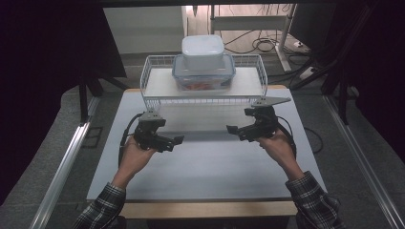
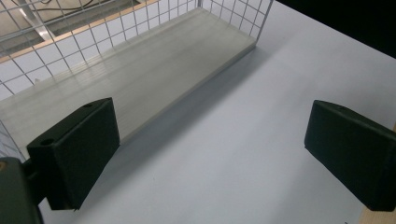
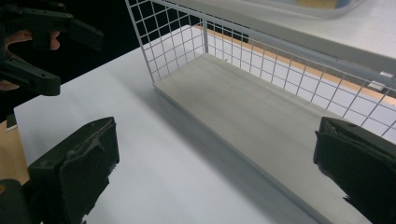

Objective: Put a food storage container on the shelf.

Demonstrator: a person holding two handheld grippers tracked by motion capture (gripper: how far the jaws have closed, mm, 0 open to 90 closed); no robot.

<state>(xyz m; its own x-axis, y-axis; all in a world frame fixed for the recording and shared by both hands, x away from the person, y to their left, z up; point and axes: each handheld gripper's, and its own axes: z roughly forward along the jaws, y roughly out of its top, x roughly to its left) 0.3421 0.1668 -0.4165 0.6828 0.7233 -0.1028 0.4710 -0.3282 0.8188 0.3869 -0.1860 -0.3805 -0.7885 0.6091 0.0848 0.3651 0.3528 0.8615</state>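
A white wire rack (image 1: pixel 154 76) stands at the table's far edge. On its upper shelf sits a clear container with a blue lid (image 1: pixel 224 76), and a white lidded box (image 1: pixel 203 51) is stacked on that. My left gripper (image 1: pixel 175 143) hovers open over the table's left half, pointing right, nothing between its jaws. Open and empty as well, my right gripper (image 1: pixel 235 132) points left from the right half. In the left gripper view the left gripper (image 2: pixel 212 135) faces the rack's bare lower board (image 2: pixel 140 70). The right gripper (image 3: pixel 217 154) faces that lower board (image 3: pixel 261 112) too.
The white tabletop (image 1: pixel 205 162) lies bare between and in front of both hands. The rack's wire wall (image 3: pixel 177 42) edges the lower shelf. My left gripper (image 3: pixel 37 46) appears at the right gripper view's upper left. Dark floor, rails and cables surround the table.
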